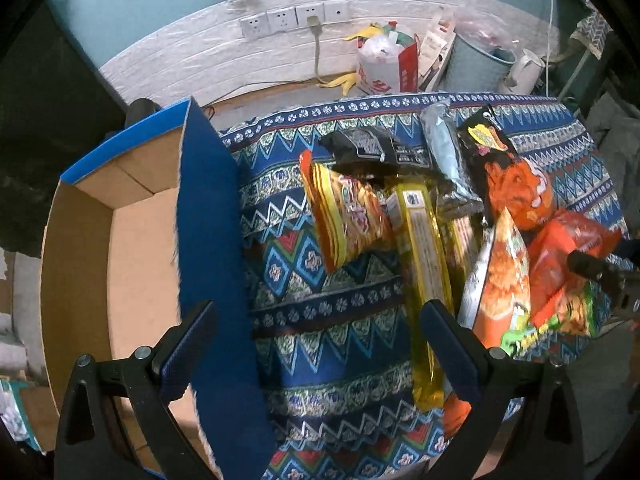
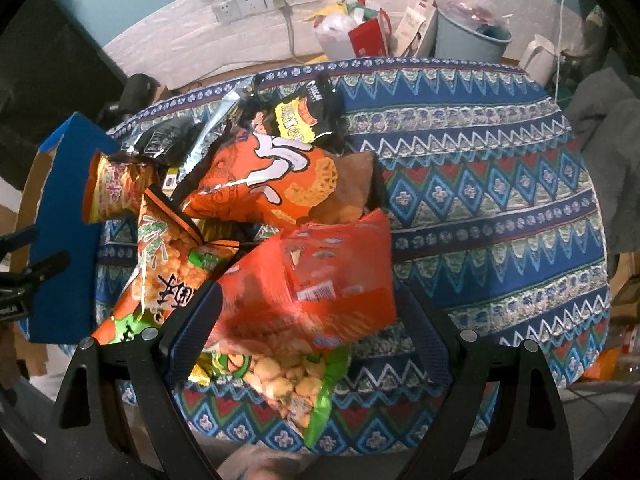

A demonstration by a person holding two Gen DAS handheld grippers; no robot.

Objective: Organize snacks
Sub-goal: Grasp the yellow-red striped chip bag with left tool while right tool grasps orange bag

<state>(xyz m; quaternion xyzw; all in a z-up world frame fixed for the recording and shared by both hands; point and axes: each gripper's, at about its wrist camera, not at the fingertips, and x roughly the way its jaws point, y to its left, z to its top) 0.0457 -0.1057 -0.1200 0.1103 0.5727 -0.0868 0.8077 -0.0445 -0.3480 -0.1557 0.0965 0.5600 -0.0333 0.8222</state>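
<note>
Several snack bags lie in a heap on the patterned tablecloth. My left gripper is open, straddling the raised blue flap of an open cardboard box; a long yellow packet lies by its right finger. An orange-yellow bag and a black packet lie further ahead. My right gripper is open with a red-orange packet lying between its fingers, over an orange-green puffed-snack bag. Behind them sit an orange bag and a black-and-yellow packet.
The tablecloth's right half is bare. The box interior holds nothing visible. Beyond the table's far edge stand a grey bin, a red-and-white bag and a white kettle below wall sockets.
</note>
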